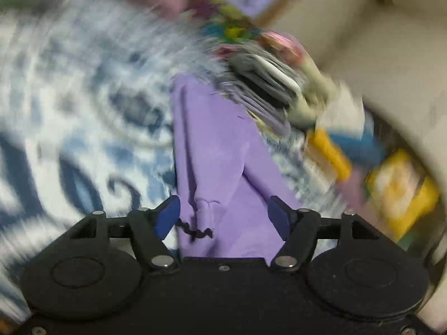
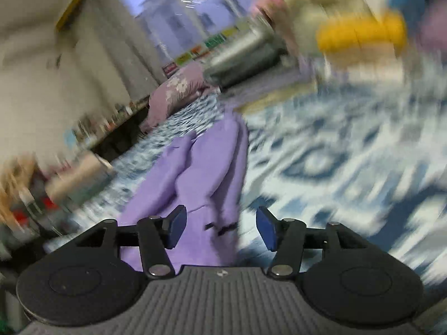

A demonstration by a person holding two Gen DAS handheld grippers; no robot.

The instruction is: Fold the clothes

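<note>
lilac knit garment, soft and long-sleeved, lies stretched out on a blue-and-white patterned bedspread, running away from both cameras. both views are heavily motion-blurred, so fine detail is unreliable.

left hand-held gripper: fingers spread wide, nothing between them; the garment's near end and a cuffed sleeve sit directly ahead between the pads. right hand-held gripper: likewise spread and empty, with the garment's near end below it, offset toward its left finger. a small dark trim or bow shows on the fabric (exact form unclear).

handling judgement: the fabric looks light, limp and non-fragile; it will sag and bunch rather than hold shape. take hold at the near hem corners or at the sleeve cuff, pinching through a single fold, and keep both grips level so the cloth stays flat when lifted.
</note>
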